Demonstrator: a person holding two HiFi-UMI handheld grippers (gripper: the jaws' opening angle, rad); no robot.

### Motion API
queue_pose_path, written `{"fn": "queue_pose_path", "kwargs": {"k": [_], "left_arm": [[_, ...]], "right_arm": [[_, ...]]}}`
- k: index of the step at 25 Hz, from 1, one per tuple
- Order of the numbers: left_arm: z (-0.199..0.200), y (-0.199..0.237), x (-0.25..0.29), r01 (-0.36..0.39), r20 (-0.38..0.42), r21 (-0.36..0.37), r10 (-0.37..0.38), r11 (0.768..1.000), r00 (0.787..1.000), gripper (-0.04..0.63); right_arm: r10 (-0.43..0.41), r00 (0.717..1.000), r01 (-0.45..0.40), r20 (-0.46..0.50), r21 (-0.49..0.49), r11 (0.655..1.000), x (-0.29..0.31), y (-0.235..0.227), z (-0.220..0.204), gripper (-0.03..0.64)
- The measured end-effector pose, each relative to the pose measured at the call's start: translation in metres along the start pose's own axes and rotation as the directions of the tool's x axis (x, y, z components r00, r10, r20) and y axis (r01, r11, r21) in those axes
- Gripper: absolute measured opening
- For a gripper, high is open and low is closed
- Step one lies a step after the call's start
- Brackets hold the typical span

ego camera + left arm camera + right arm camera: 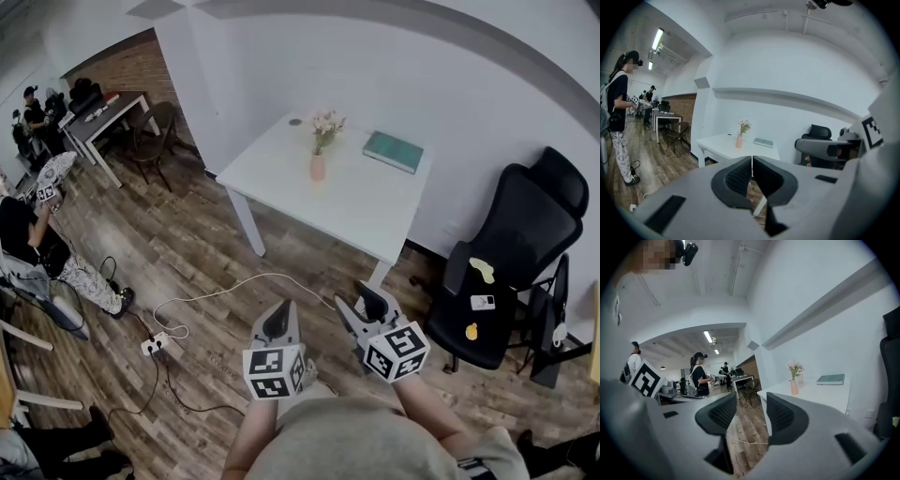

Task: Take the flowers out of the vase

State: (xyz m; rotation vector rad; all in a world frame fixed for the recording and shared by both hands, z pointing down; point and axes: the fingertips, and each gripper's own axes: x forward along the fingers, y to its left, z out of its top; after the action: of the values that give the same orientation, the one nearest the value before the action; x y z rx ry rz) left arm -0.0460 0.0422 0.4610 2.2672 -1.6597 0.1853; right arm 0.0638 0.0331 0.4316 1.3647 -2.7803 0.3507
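Observation:
A small pink vase [318, 167] with pale flowers [325, 125] stands on a white table [356, 202] across the room, well ahead of both grippers. In the left gripper view the vase [739, 142] and flowers [744, 125] appear small above the jaws. The right gripper view has the vase [793, 387] and flowers [795, 368] to the right of the jaws. My left gripper [281, 305] [751, 159] is shut with nothing in it. To its right, my right gripper [359, 298] [751, 397] is open and empty. Both hang over the wooden floor, short of the table.
A green book [393, 151] lies on the table behind the vase. A black office chair [506, 262] with small items on its seat stands right of the table. A white cable and power strip [155, 345] lie on the floor. People [28, 239] and another desk [108, 117] are at the left.

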Motion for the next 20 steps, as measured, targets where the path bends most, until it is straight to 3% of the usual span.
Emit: {"fn": "queue_pose_path", "kwargs": {"k": [20], "left_arm": [[0.043, 0.075, 0.109, 0.08, -0.014, 0.032, -0.08, 0.996, 0.997, 0.009]], "right_arm": [[-0.065, 0.997, 0.066, 0.03, -0.009, 0.998, 0.127, -0.038, 0.025, 0.202]]}}
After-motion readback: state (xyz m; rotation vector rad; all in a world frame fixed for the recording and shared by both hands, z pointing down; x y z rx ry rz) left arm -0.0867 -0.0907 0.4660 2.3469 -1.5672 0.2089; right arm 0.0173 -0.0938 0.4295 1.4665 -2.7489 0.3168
